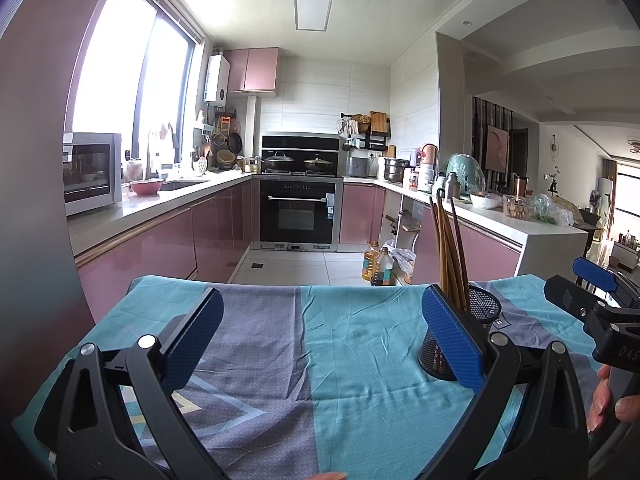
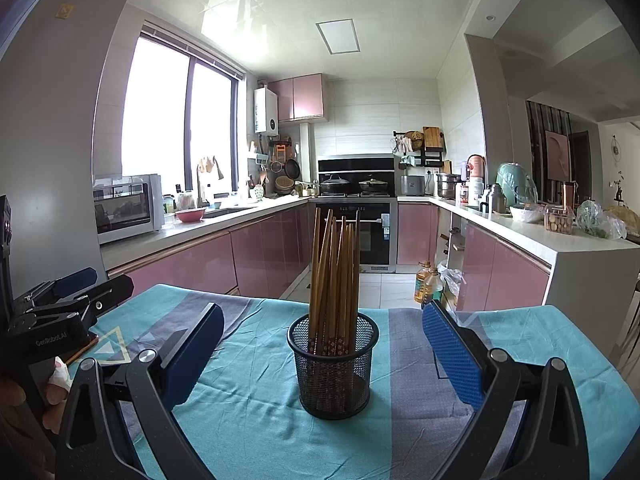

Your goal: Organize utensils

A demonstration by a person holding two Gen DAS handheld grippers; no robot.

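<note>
A black mesh holder (image 2: 333, 368) stands upright on the teal and grey cloth (image 2: 256, 408), with several brown chopsticks (image 2: 334, 276) standing in it. My right gripper (image 2: 323, 320) is open, its blue fingers (image 2: 452, 356) apart on either side of the holder and nearer the camera, holding nothing. In the left wrist view the same holder (image 1: 480, 324) shows partly behind the right blue finger (image 1: 452, 336), chopsticks (image 1: 450, 248) sticking up. My left gripper (image 1: 318, 308) is open and empty over bare cloth (image 1: 320, 360). The right gripper (image 1: 592, 296) shows at the right edge.
The cloth-covered table ends at its far edge (image 2: 280, 300), with kitchen floor beyond. Pink cabinets (image 2: 224, 256) run along the left, an oven (image 2: 372, 232) at the back, a counter (image 2: 560, 244) on the right. Oil bottles (image 2: 426, 280) stand on the floor. A hand (image 1: 600, 400) holds the right gripper.
</note>
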